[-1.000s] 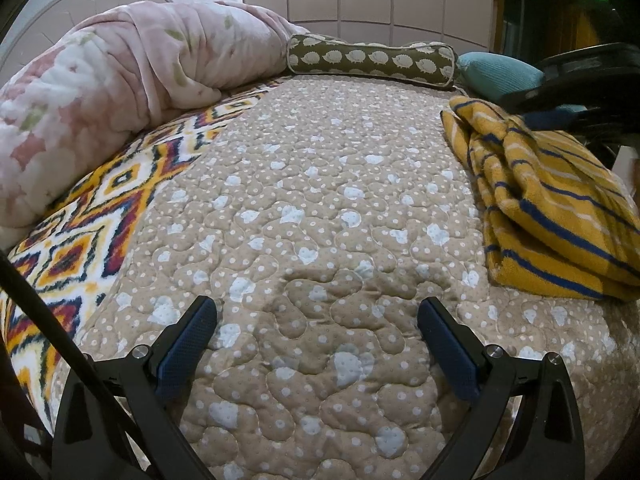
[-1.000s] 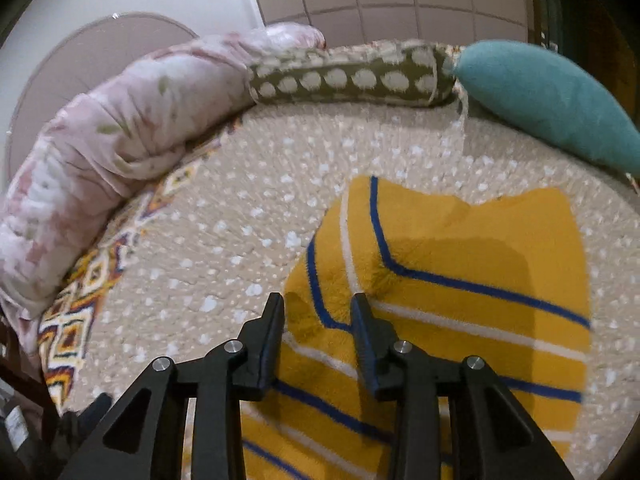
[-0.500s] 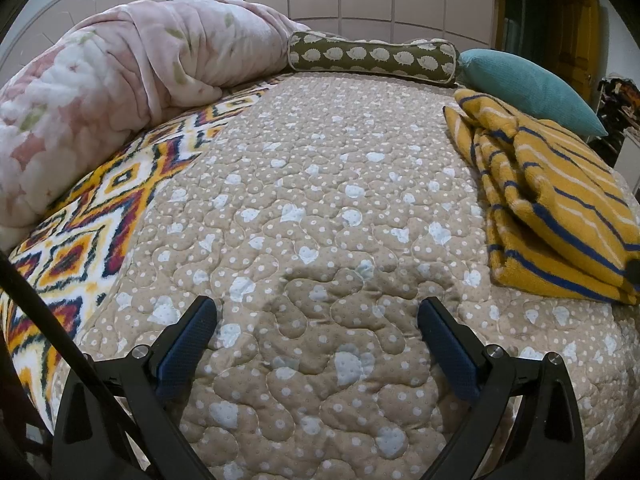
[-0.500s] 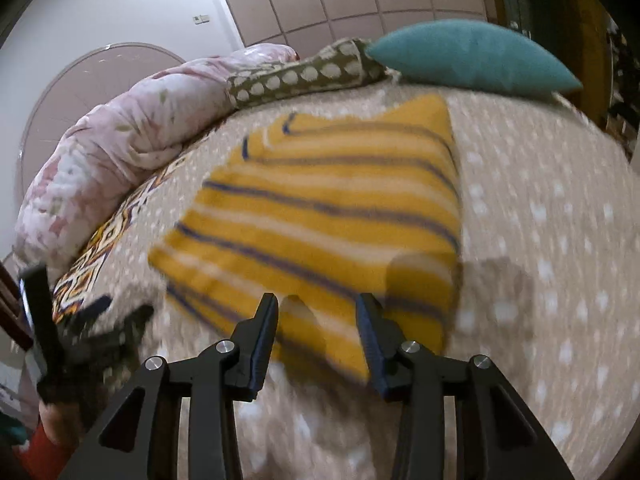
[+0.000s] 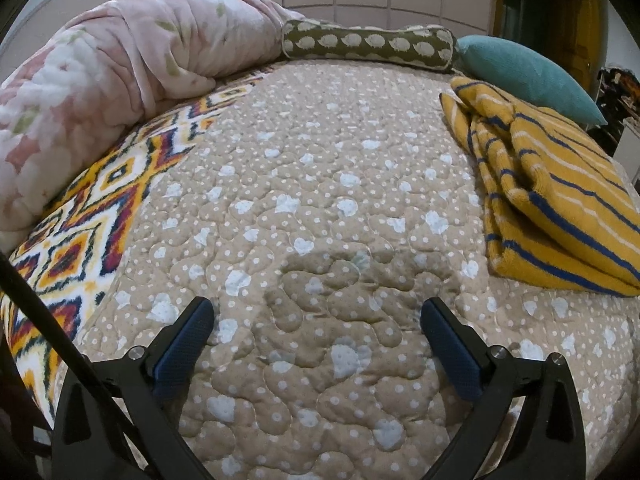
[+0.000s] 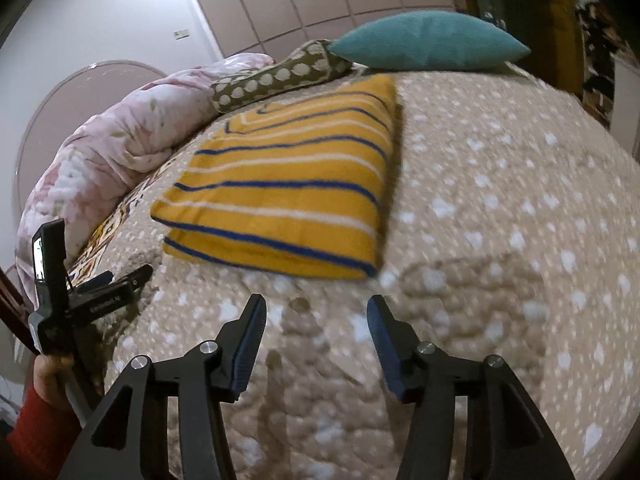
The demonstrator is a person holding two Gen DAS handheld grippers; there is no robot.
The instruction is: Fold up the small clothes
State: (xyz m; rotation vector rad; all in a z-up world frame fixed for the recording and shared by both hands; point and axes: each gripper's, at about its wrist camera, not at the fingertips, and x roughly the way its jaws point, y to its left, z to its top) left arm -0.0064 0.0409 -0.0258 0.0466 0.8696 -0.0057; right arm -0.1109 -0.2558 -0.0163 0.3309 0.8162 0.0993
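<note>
Ahead, from the left wrist, the left gripper (image 5: 316,322) is held wide open and empty over the quilt (image 5: 320,184); the folded striped garment (image 5: 560,208) lies right. From the right wrist, the right gripper (image 6: 316,320), jaws just opened with nothing between them, is seen short of the garment (image 6: 288,192).

The folded garment (image 6: 288,196) lies on the bed (image 6: 500,200), apart from both grippers. Behind it a cushion (image 6: 428,42) rests at the head of the bed, with a bolster (image 6: 276,76) to its left and a rolled duvet (image 6: 120,140) further left along the bed's edge. In the left wrist view the garment (image 5: 560,204) sits at the right, the duvet (image 5: 100,92) at the left, and the bolster (image 5: 368,42) between them at the back.
</note>
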